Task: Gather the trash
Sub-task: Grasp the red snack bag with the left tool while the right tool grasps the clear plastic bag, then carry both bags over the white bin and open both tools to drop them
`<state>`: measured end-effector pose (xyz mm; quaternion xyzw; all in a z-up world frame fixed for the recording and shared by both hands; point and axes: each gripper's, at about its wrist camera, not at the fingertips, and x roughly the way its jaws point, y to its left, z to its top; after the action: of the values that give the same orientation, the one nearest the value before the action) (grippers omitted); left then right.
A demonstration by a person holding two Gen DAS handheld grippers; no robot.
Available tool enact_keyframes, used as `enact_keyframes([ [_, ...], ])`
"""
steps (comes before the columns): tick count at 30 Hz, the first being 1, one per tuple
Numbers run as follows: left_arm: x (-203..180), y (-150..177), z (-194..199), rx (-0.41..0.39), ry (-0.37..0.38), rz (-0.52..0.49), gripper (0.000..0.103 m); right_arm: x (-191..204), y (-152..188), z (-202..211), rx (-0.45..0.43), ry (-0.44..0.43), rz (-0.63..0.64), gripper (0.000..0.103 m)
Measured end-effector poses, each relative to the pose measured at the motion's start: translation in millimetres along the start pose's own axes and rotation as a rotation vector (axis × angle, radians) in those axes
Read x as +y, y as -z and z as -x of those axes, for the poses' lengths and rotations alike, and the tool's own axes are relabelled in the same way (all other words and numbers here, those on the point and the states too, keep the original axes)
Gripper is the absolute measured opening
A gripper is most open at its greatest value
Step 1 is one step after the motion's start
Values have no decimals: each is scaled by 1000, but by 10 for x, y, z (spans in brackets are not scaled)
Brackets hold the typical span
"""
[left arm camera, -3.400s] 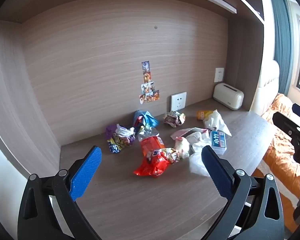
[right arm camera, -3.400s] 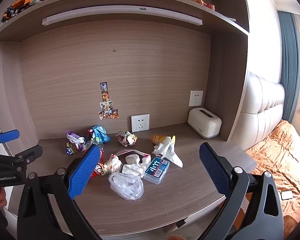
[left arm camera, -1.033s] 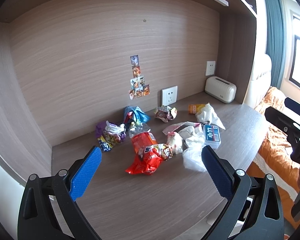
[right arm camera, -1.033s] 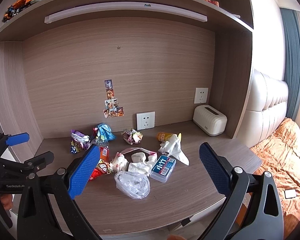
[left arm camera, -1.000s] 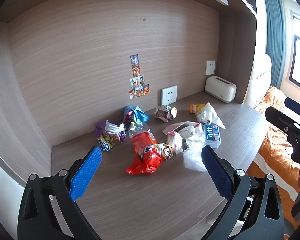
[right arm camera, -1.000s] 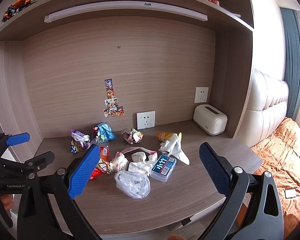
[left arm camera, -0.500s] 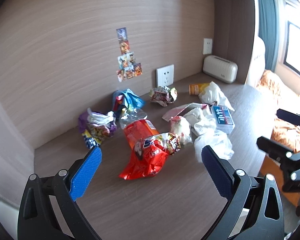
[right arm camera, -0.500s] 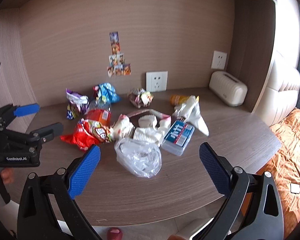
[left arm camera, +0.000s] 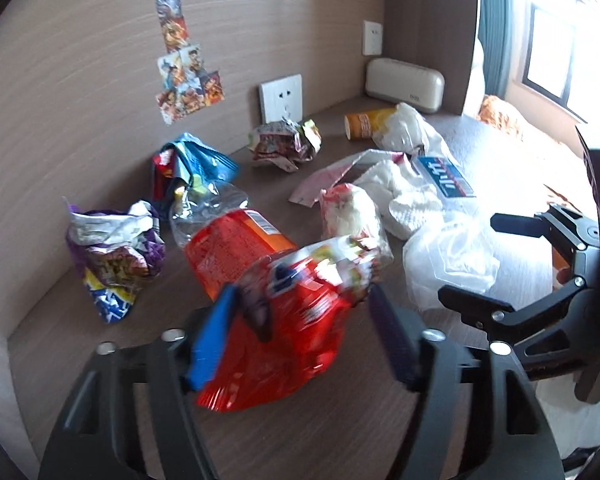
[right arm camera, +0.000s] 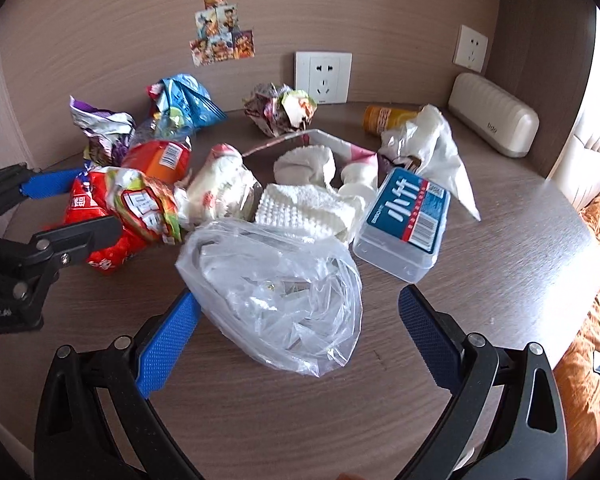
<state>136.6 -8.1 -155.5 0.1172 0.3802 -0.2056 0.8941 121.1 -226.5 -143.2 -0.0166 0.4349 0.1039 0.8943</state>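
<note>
Left tongs [left arm camera: 300, 332] stand open around the red snack bag [left arm camera: 284, 320] at lower centre; right tongs [right arm camera: 296, 320] stand wide open around the clear plastic bag [right arm camera: 276, 292] on the desk [right arm camera: 500, 280].

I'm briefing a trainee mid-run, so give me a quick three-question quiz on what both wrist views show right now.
1. True or false: the right tool is shut on the clear plastic bag.
2. Which item sits between the fingers of the left tool? A red snack bag; B banana peel; C glass jar.
3. Fill in: the orange cup lies on its ___.
Key: 1 false, it is open, one finger on each side of the bag; 2 A; 3 side.
</note>
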Motion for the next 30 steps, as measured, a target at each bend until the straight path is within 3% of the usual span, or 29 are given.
enact_keyframes([
  [1, 3, 7, -29, -1, 14, -9, 51, 1, 2, -32, 4, -5, -10, 99],
  [2, 4, 7, -41, -7, 18, -13, 50, 9, 6, -40, 3, -4, -14, 91],
  [3, 7, 4, -52, -7, 21, -18, 49, 18, 8, -61, 8, -10, -15, 78],
  [4, 0, -2, -55, -8, 25, -25, 48, 31, 9, -85, 26, -15, -15, 60],
  [7, -24, -25, -54, 2, 31, -51, 43, 47, -5, -41, 26, -15, -26, 42],
  [11, -44, -93, 56, -3, 66, -59, 35, -3, -52, 219, -17, 11, -70, 41],
  [19, -353, -359, 462, -82, 92, -126, 34, -375, 58, 991, -145, 104, -161, 40],
  [23, -856, -434, 592, -100, 144, -193, 34, -735, 258, 1326, -171, 162, -226, 40],
  [30, -2135, -447, 536, -75, 308, -279, 34, -1628, 887, 1914, -156, 276, -355, 41],
])
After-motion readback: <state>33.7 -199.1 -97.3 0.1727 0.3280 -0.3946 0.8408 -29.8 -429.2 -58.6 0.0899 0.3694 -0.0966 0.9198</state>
